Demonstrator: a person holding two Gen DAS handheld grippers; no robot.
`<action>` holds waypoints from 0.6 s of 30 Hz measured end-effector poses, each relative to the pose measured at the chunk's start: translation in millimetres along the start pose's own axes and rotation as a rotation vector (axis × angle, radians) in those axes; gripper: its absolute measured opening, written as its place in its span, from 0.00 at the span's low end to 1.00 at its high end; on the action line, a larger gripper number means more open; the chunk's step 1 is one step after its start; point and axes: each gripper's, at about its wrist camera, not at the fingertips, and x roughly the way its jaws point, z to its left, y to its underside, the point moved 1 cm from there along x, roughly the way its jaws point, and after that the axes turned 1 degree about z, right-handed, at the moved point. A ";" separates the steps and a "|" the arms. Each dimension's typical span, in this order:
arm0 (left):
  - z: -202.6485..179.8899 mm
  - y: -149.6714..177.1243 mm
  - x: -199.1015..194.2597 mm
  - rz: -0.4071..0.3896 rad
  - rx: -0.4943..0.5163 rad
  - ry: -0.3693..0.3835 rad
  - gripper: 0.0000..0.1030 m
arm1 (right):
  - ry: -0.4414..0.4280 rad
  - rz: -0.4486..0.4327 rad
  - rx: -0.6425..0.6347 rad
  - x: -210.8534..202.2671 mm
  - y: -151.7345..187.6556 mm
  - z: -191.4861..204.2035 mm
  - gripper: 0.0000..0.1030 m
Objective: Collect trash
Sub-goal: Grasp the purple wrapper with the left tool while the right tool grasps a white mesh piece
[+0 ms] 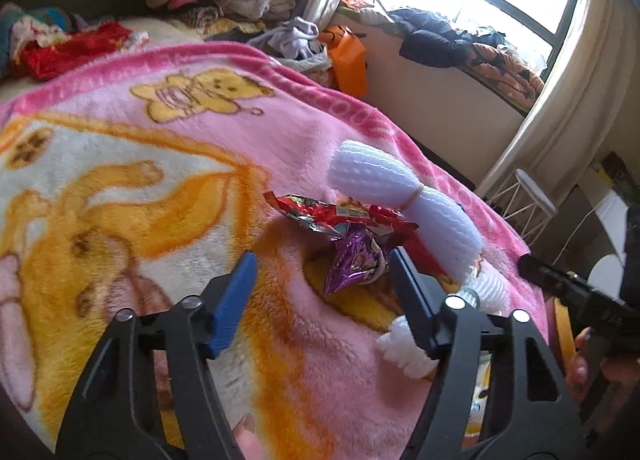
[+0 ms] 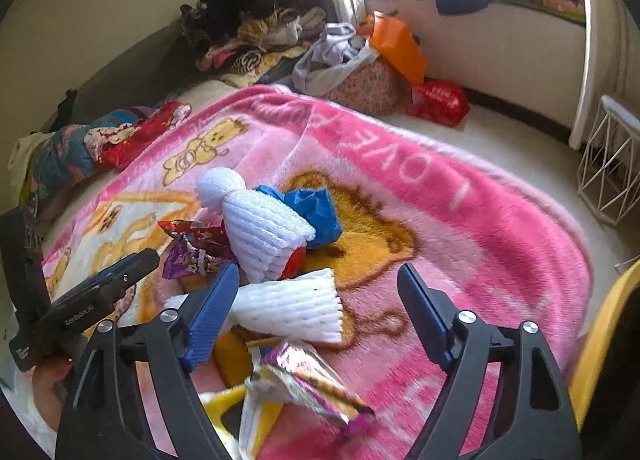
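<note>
Both tongs — left (image 1: 324,292), right (image 2: 316,312) — gape wide, holding nothing; the purple wrapper (image 1: 352,260) looks light, crinkly, slippery — pinch its twisted middle

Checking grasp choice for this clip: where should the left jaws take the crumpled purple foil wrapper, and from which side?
Grip the crumpled purple foil wrapper at its raised, pinched middle, coming straight forward and down with the open left gripper. Its pointed end lies toward the jaws, and the white foam net sleeve crowds its right, so approaching from the near side looks clearest.
</note>
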 end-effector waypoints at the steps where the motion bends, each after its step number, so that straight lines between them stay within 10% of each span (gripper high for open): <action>1: 1.3 -0.5 3.3 0.008 -0.012 0.006 0.54 | -0.002 0.016 0.005 5.9 -1.0 0.0 0.75; 4: 5.8 -1.7 14.1 0.034 -0.044 0.025 0.52 | -0.020 0.090 0.019 26.7 1.3 -0.5 0.74; 11: 1.6 3.8 27.1 0.078 -0.060 0.071 0.31 | -0.083 0.118 -0.074 22.5 20.7 16.7 0.10; 18: -11.2 10.8 16.4 0.075 -0.031 0.099 0.12 | -0.109 0.012 -0.104 -16.7 31.3 23.5 0.08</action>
